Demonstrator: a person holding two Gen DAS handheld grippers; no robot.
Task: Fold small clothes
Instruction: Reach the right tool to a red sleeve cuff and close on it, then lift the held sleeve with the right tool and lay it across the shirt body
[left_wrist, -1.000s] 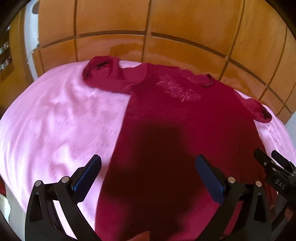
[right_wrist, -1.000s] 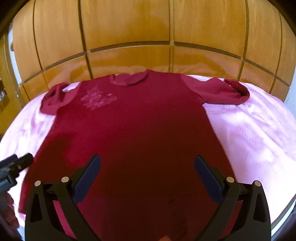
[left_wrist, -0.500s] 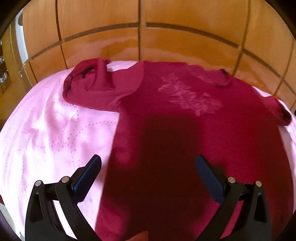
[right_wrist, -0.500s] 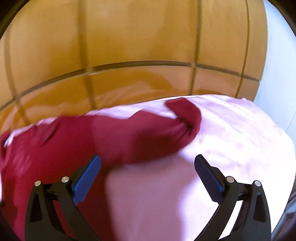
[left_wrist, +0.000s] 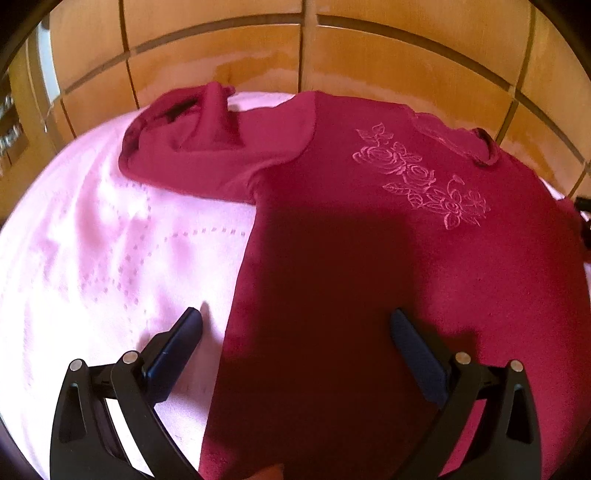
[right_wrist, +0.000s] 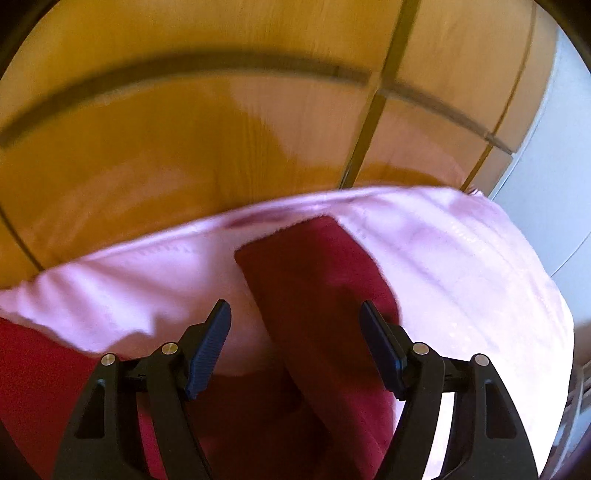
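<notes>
While both grippers hang over the bed, this much shows.
Shirt (left_wrist: 369, 258): dark red, spread flat on the pink cover (left_wrist: 92, 258), rose stitching near the collar.
Left sleeve (left_wrist: 192, 147): bunched and folded by the wooden wall (left_wrist: 369, 66).
Left gripper (left_wrist: 295, 332): jaws wide, holding nothing, over the shirt's side edge.
Right gripper (right_wrist: 295, 332): jaws partly spread, nothing gripped, straddling the right sleeve (right_wrist: 314, 277); view blurred.
</notes>
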